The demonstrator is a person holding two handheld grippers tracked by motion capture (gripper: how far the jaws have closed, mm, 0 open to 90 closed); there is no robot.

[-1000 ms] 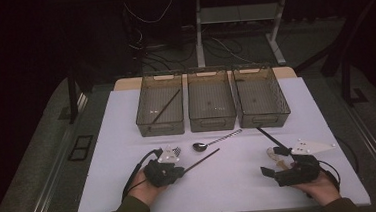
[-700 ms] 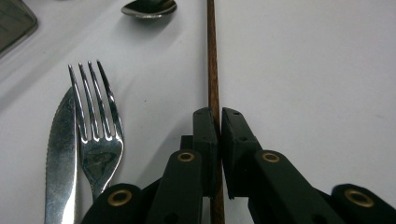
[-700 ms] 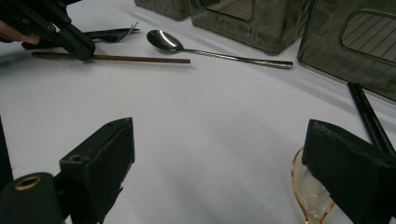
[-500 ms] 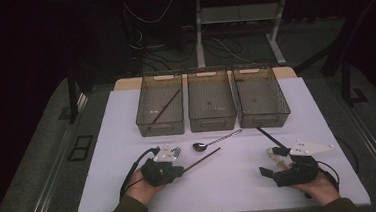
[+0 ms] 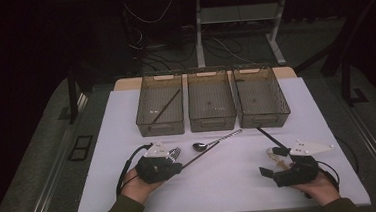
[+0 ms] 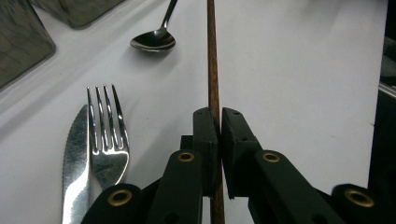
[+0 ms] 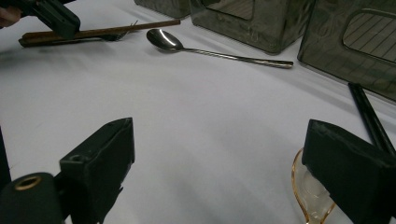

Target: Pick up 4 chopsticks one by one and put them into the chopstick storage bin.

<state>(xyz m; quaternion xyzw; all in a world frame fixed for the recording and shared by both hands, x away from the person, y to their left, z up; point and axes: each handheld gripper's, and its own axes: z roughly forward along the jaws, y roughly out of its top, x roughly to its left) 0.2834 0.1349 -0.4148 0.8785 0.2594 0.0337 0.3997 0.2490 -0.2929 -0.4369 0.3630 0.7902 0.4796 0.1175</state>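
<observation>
White tabletop (image 5: 231, 183): left gripper (image 6: 218, 126) pinches wooden chopstick (image 6: 213, 56) thinly, could pivot or slip when lifted; right gripper (image 7: 219, 158) gapes wide, empty.

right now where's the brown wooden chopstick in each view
high view: brown wooden chopstick runs diagonally up-right from the left gripper, lower middle.
left gripper view: vertical down the centre, pinched between the jaws.
right gripper view: top left, lying level.
shared landmark: the metal spoon lies beside it.
</observation>
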